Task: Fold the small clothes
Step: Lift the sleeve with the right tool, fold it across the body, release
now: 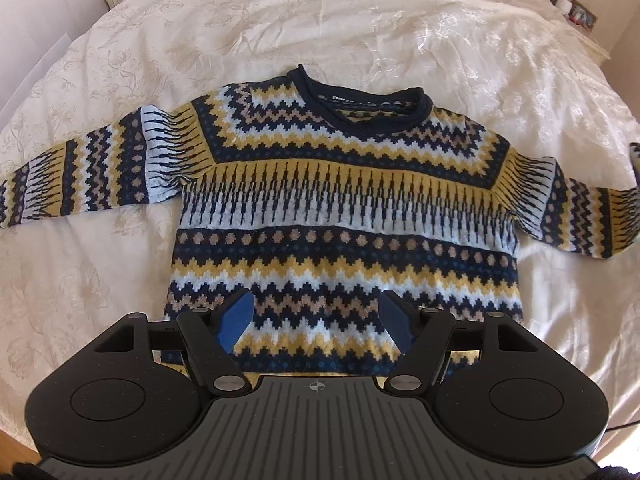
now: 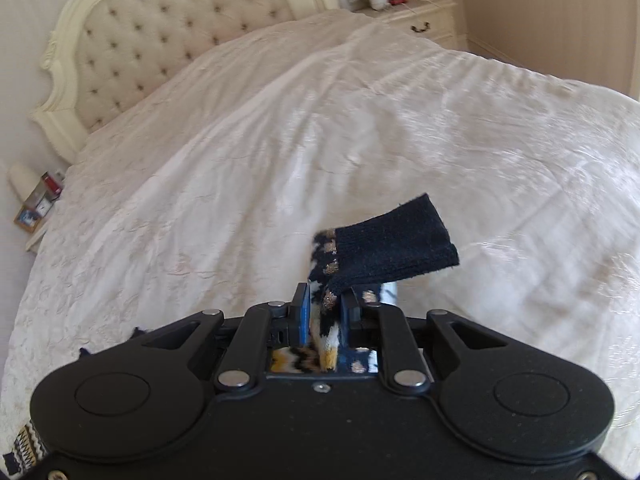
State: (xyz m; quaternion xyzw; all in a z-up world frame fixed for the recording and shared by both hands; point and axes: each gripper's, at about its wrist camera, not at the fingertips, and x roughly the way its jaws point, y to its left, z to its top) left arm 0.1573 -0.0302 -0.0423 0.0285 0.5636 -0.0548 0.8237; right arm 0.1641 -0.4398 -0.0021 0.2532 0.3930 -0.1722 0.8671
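Observation:
A small knitted sweater (image 1: 340, 200) in navy, yellow, white and tan zigzags lies flat on the bed, neckline away from me, both sleeves spread sideways. My left gripper (image 1: 316, 318) hovers open above the sweater's lower hem, blue pads wide apart with nothing between them. In the right wrist view my right gripper (image 2: 325, 312) is shut on the sweater's right sleeve end, and the navy cuff (image 2: 396, 240) sticks up beyond the fingertips. That lifted sleeve end shows at the right edge of the left wrist view.
A cream embroidered bedspread (image 1: 360, 20) covers the bed. A tufted cream headboard (image 2: 160, 40) stands at the far left in the right wrist view. Bedside tables with small items sit at both sides (image 2: 424, 20) (image 2: 36, 208).

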